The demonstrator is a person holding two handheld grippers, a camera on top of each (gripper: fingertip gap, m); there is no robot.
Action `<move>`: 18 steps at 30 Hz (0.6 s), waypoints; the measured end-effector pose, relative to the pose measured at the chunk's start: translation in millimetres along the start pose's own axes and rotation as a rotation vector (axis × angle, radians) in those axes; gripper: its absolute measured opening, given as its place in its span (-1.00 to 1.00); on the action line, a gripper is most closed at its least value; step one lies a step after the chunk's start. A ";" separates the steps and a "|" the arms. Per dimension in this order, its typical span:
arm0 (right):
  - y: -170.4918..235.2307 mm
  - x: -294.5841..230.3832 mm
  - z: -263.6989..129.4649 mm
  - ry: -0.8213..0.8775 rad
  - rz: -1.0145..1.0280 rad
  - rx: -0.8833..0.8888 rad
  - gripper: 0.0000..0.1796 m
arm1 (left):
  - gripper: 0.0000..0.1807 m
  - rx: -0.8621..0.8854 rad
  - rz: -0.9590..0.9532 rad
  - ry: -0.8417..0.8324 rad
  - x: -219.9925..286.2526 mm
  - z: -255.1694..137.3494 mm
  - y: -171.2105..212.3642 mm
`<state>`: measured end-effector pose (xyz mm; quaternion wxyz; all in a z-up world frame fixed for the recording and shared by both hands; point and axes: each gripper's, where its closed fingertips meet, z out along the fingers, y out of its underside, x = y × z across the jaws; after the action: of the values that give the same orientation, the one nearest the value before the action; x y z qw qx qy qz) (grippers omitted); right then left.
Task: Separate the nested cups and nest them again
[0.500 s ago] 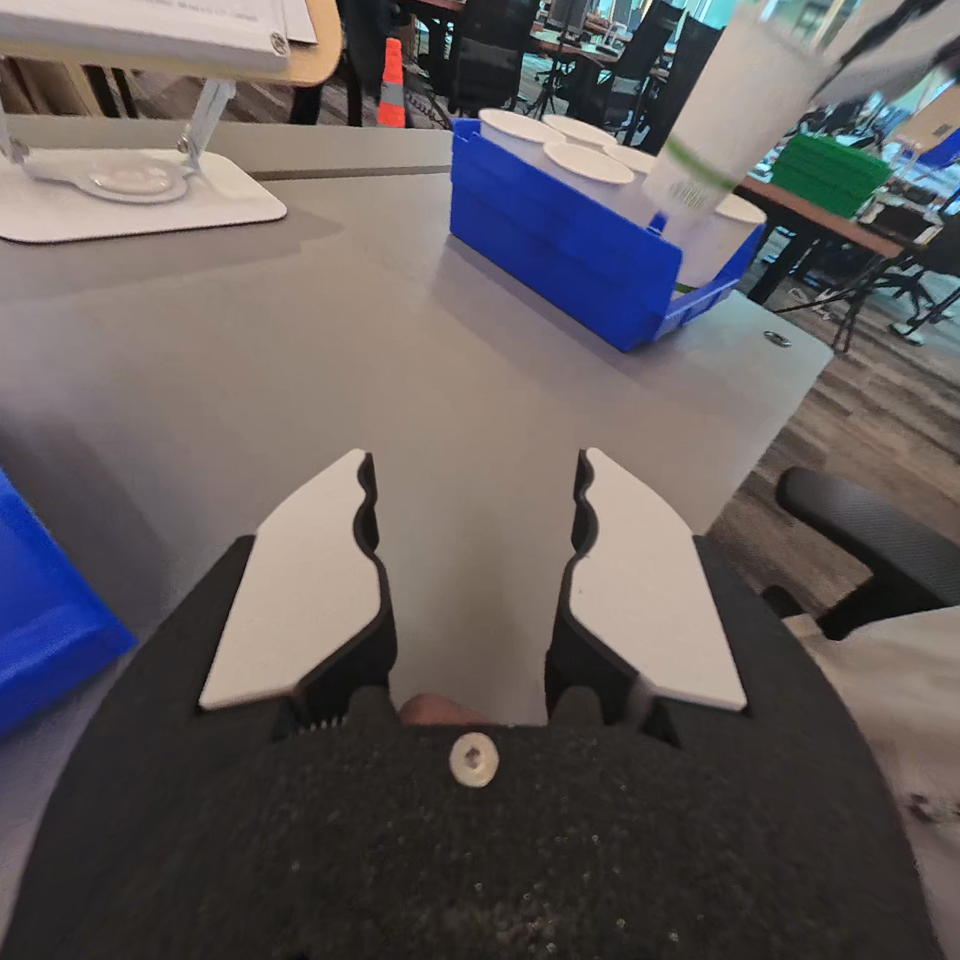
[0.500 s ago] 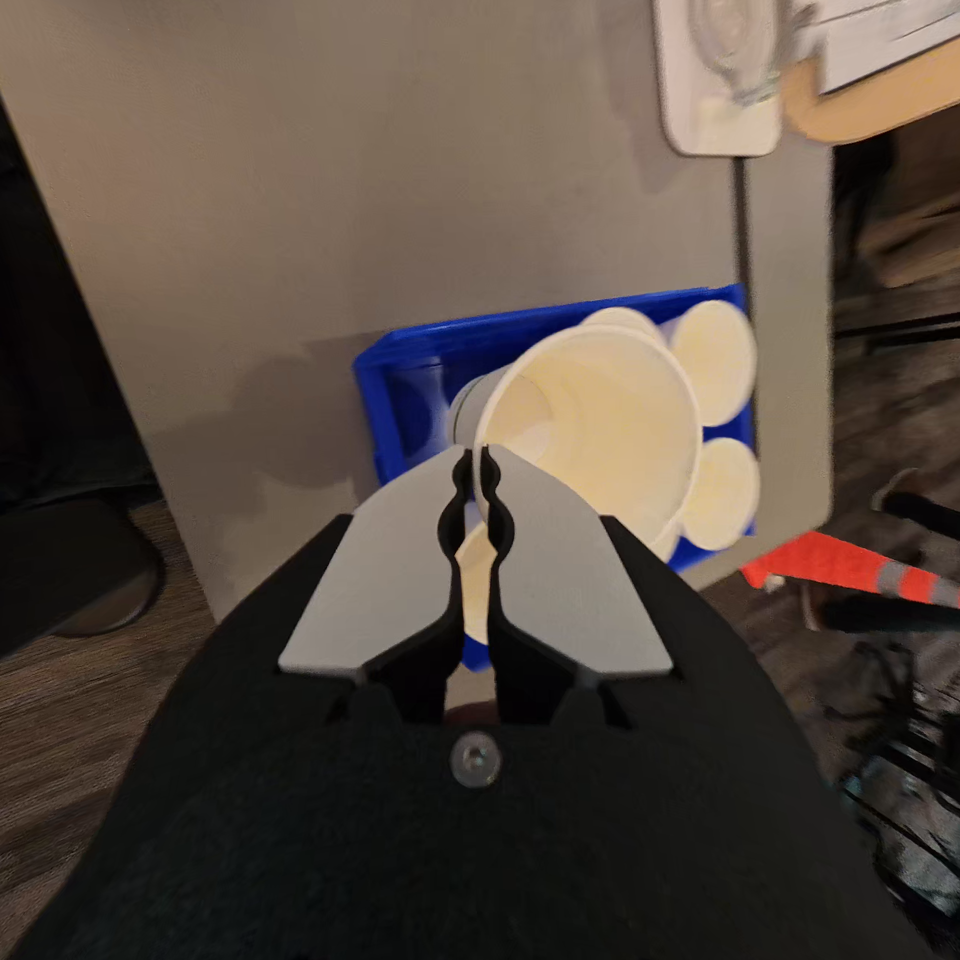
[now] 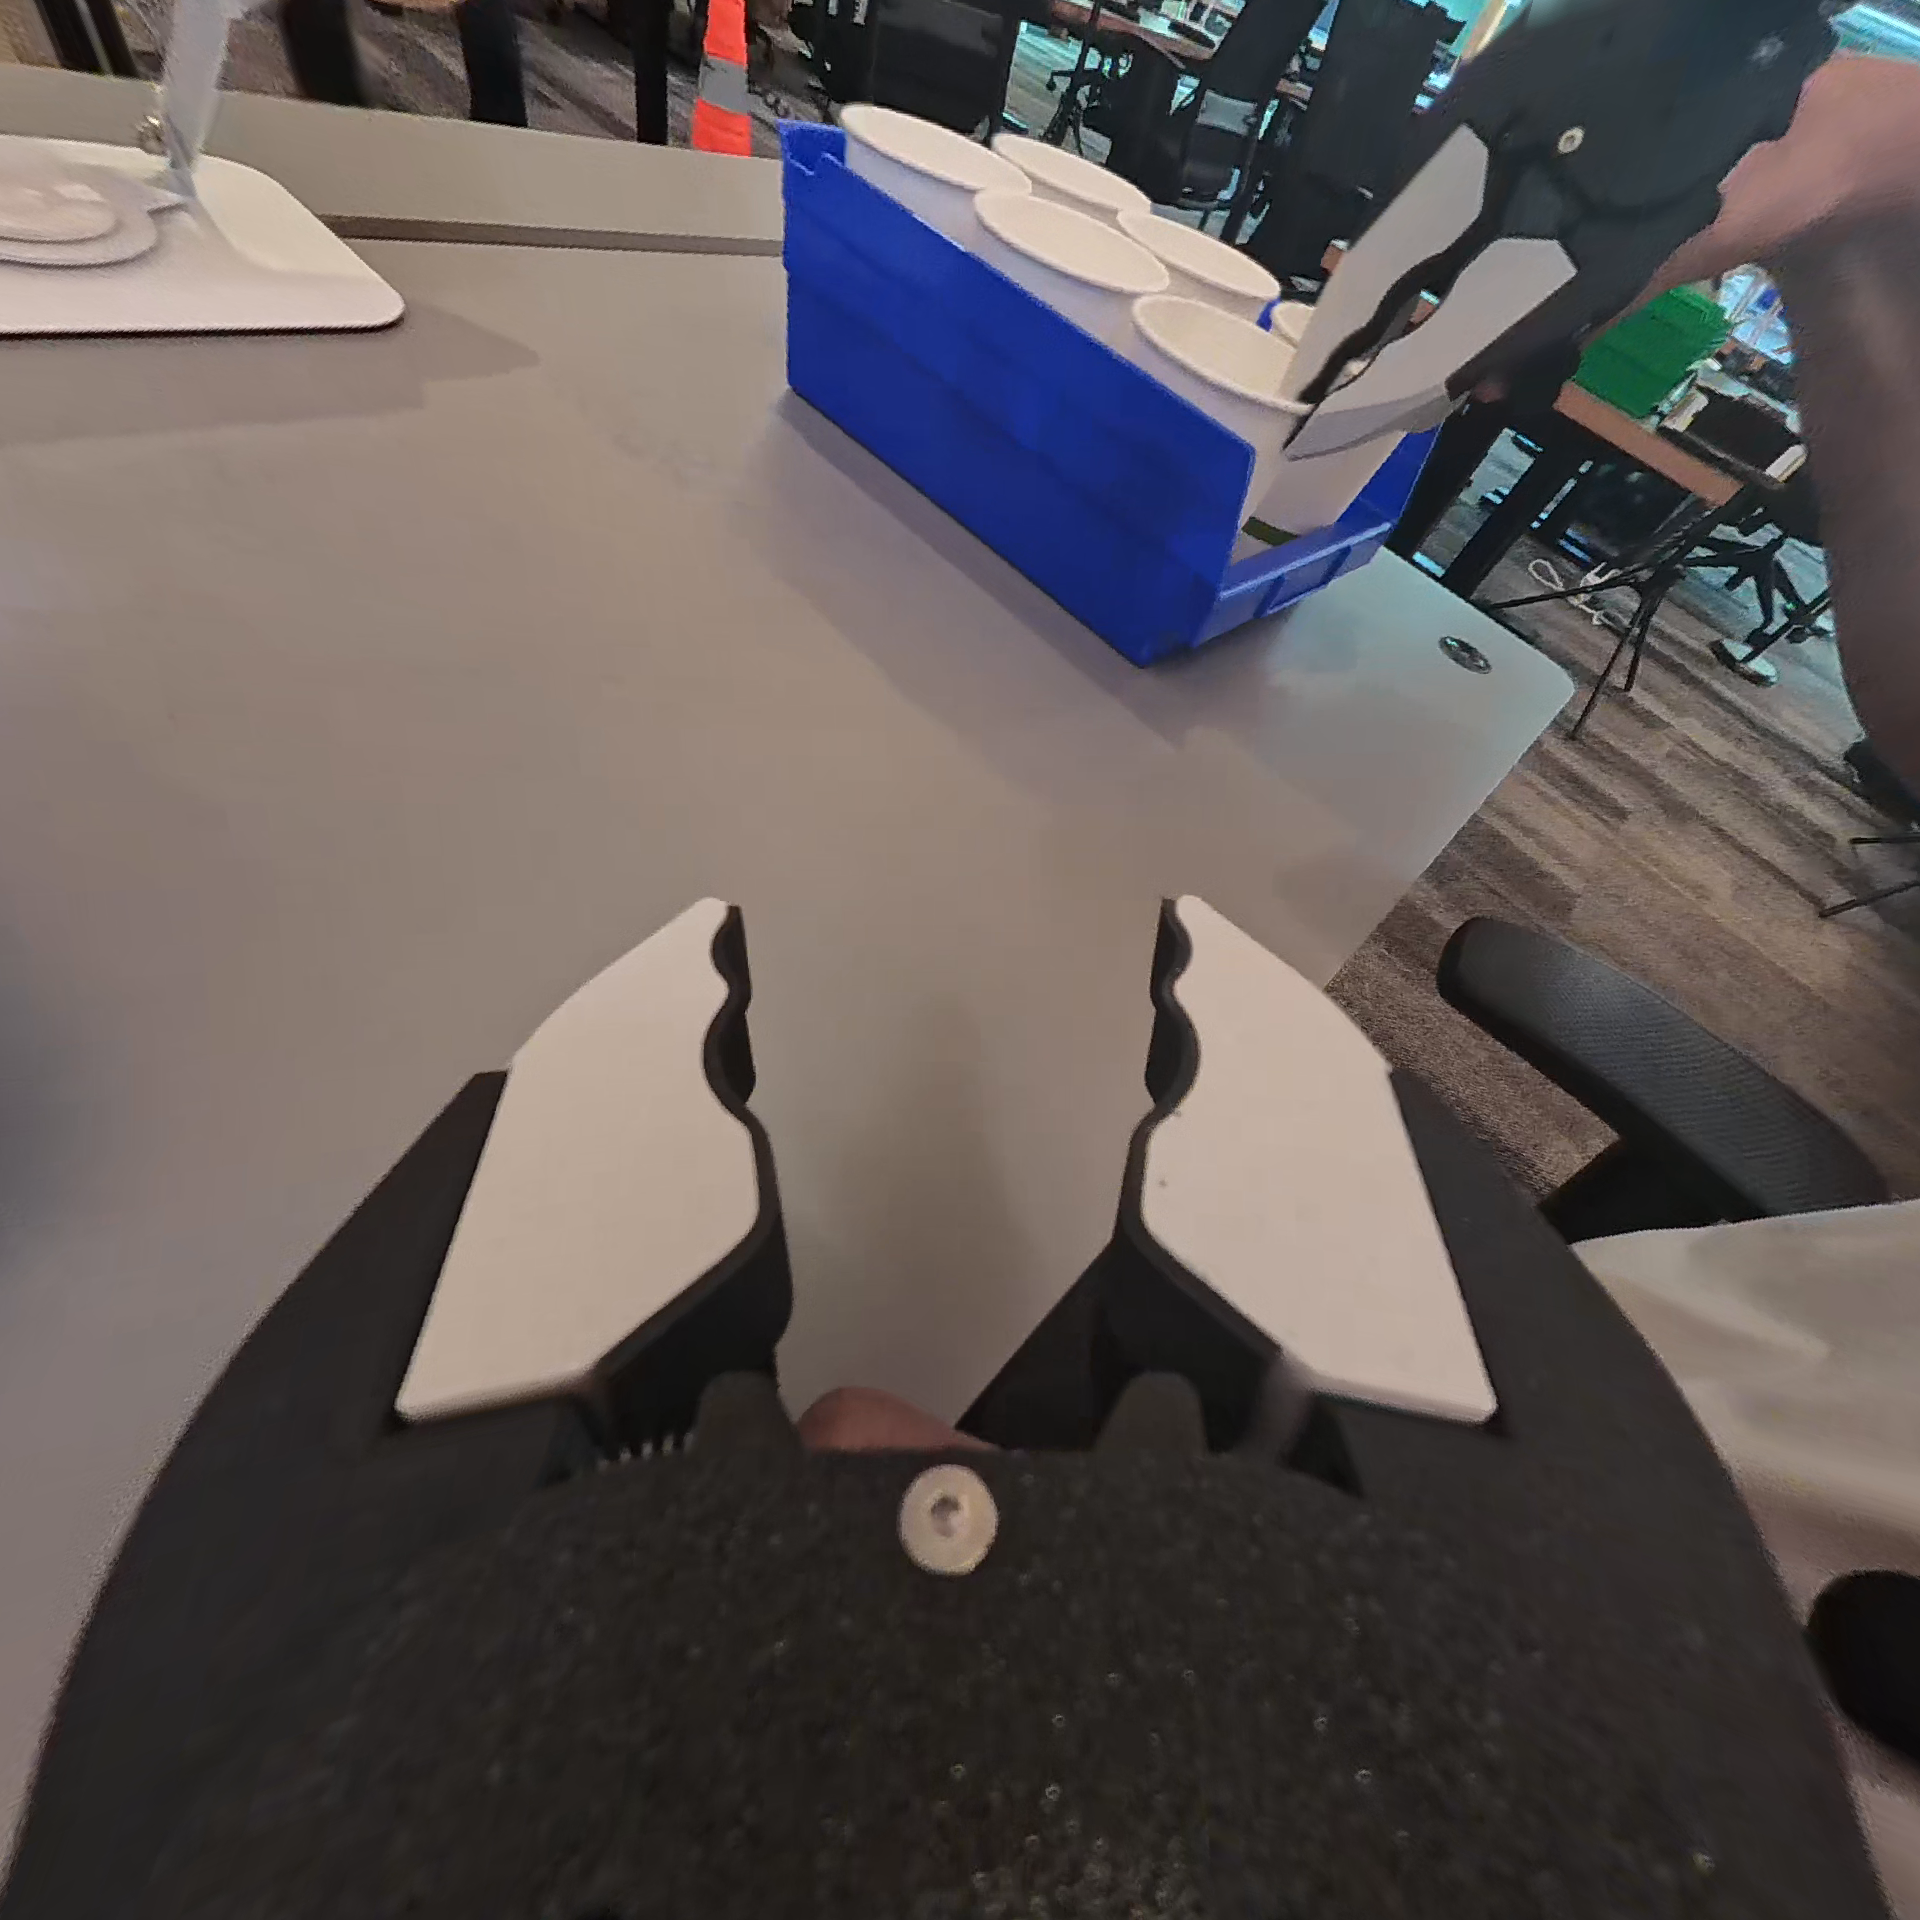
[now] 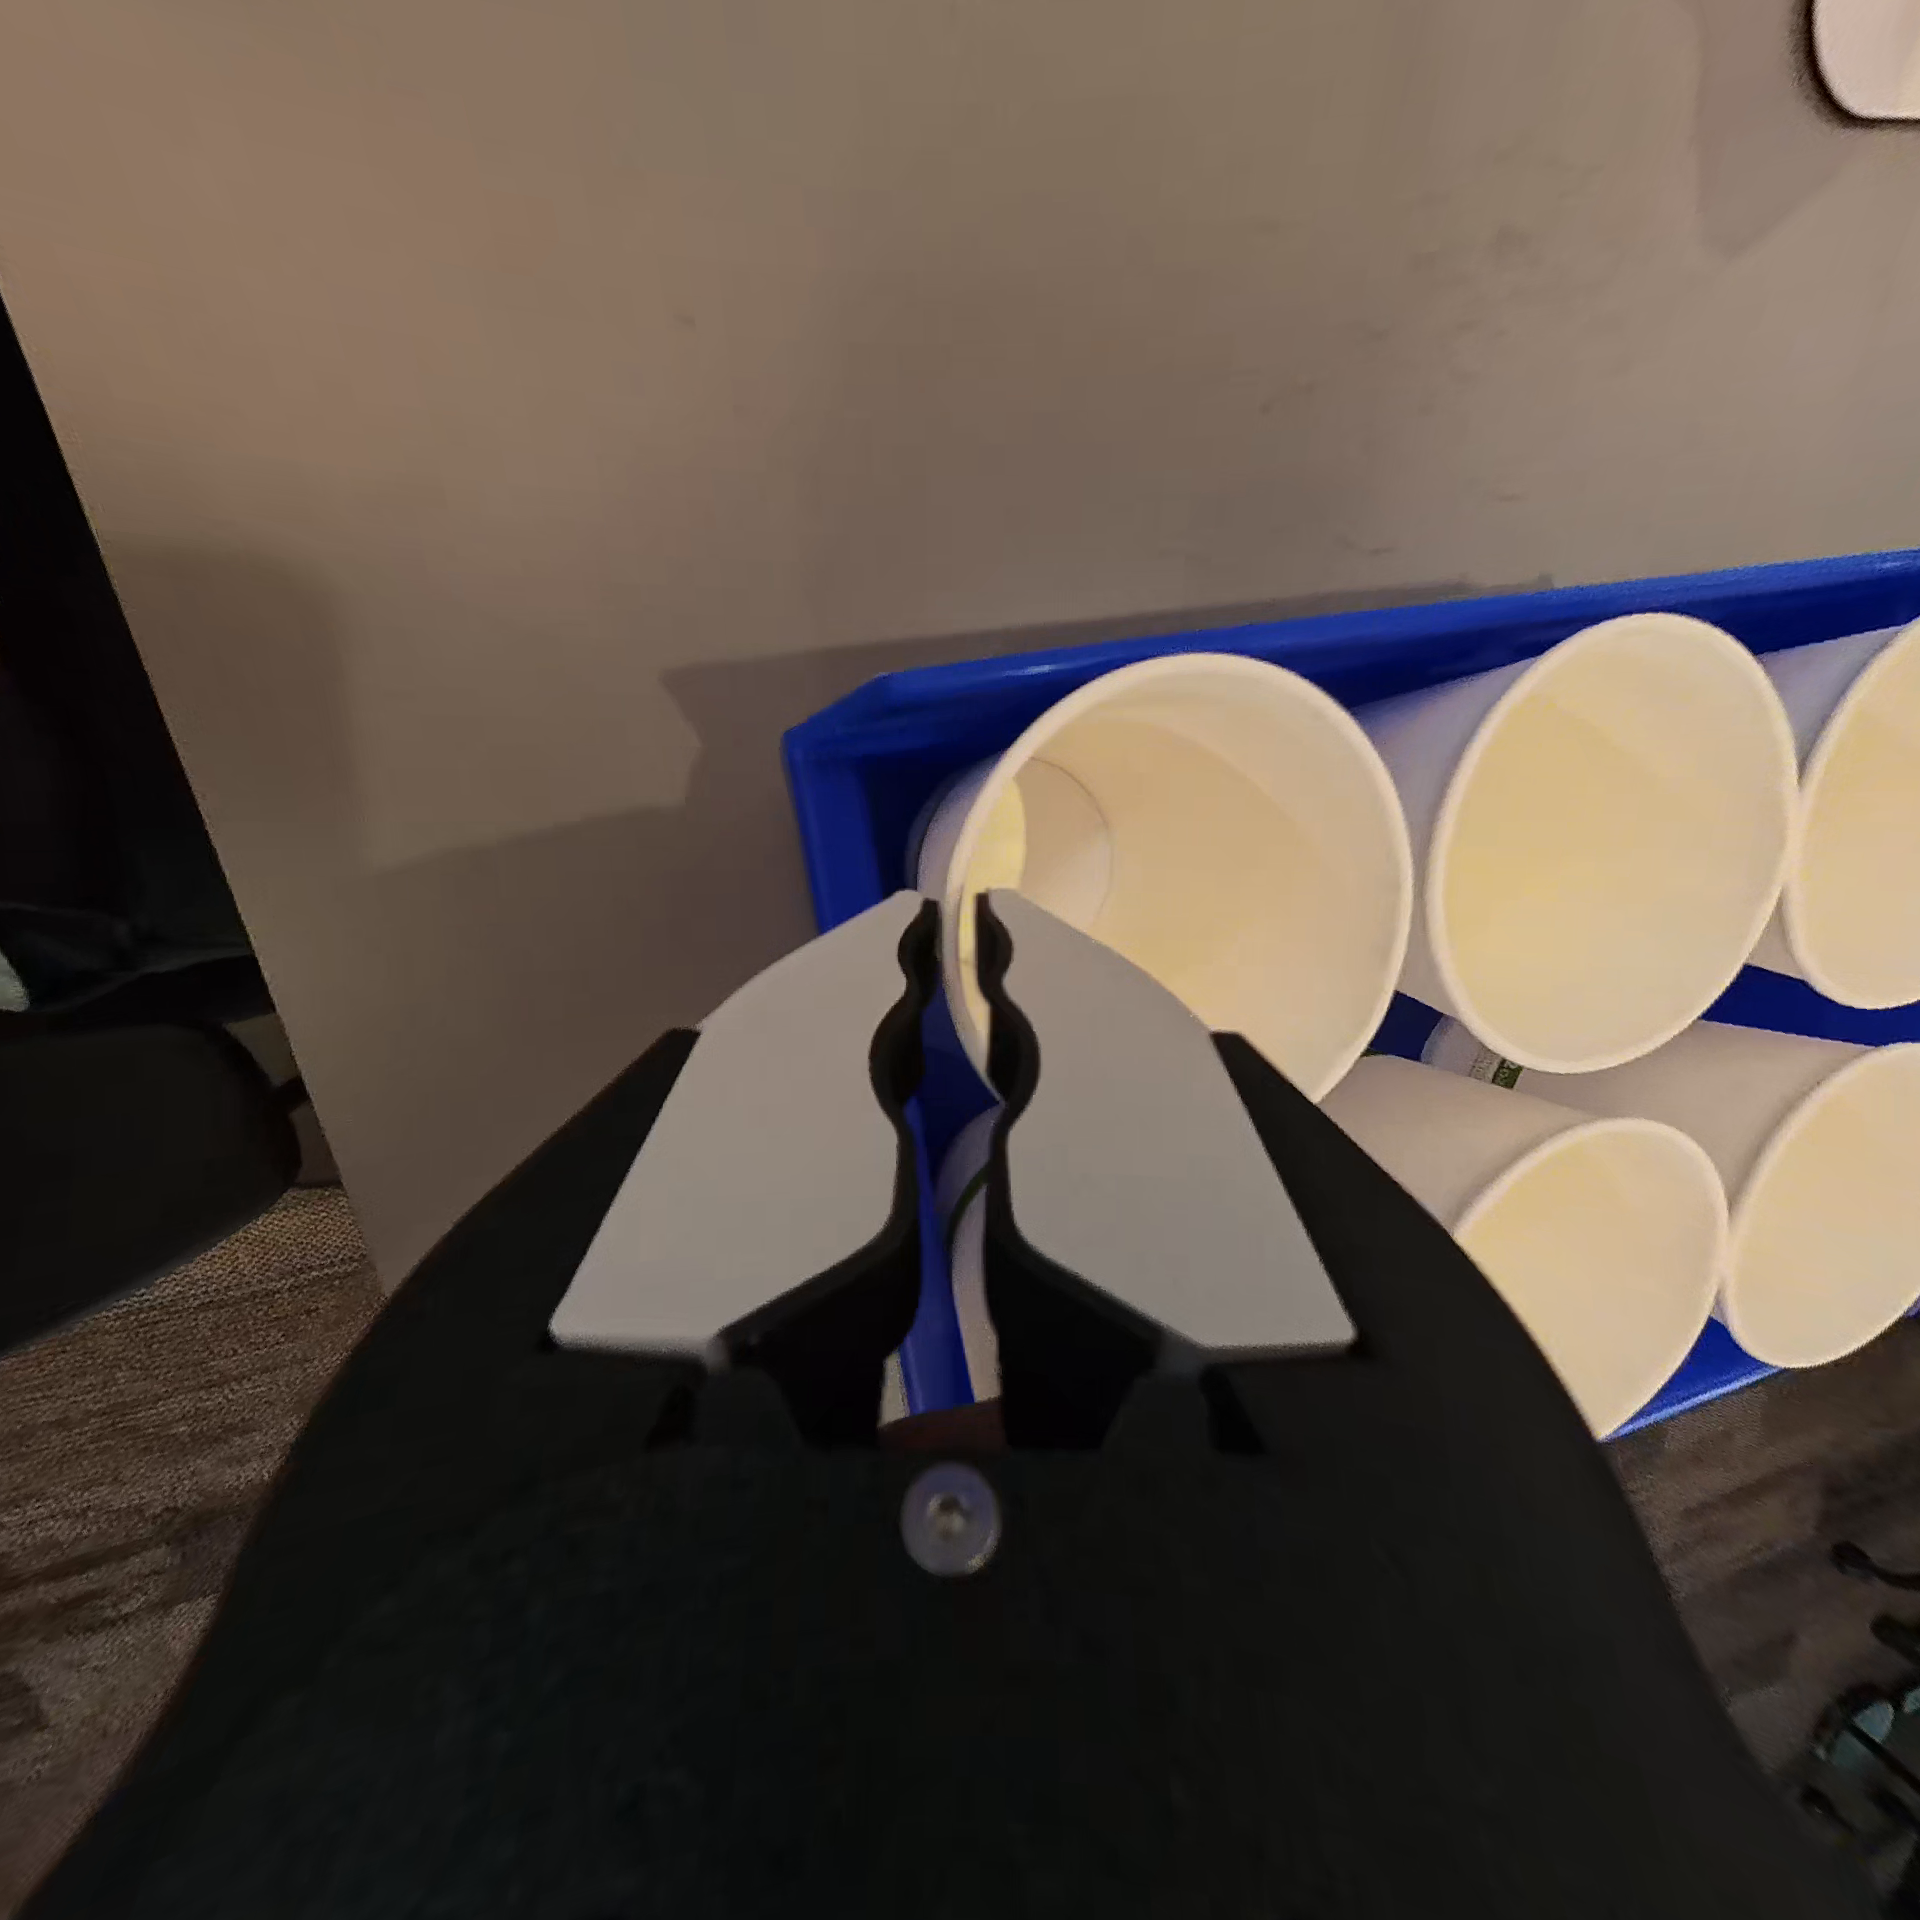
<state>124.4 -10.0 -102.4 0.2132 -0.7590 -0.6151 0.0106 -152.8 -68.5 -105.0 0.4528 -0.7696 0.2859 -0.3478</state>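
Right hand-held gripper (image 4: 961, 920) pinches white cup (image 4: 1184, 873) rim.

The bin (image 3: 997, 416) is sitting on the surface (image 3: 520, 675), well ahead of the left gripper's fingers (image 3: 623, 1143) and off to their right, near the surface's far right corner. Cups (image 3: 1070, 249) are standing in it in two rows. The right gripper's fingers (image 3: 1455, 301) are reaching over the bin's end nearest that corner, one finger lying inside the end cup (image 4: 1195, 862) and the other outside its wall. A flat stand base (image 3: 208, 270) is lying on the surface far ahead to the left.
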 end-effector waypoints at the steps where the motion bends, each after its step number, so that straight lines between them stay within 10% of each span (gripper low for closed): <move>1: 0.1 0.6 -0.9 0.003 0.010 0.003 -0.85 | -0.18 0.000 -0.005 -0.004 3.6 4.4 0.5; 10: 40.6 41.1 -108.7 0.655 0.524 0.458 -0.62 | -0.24 -0.025 0.011 -0.105 60.2 125.2 -28.1; 18: 158.1 12.3 -52.8 0.830 1.142 0.508 -0.63 | -0.33 -0.097 0.054 -0.259 84.5 235.1 -30.9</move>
<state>289.0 -39.0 -104.6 0.5577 -0.8292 0.0268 -0.0260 88.0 -2.0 -135.9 0.4573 -0.8210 0.2622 -0.2191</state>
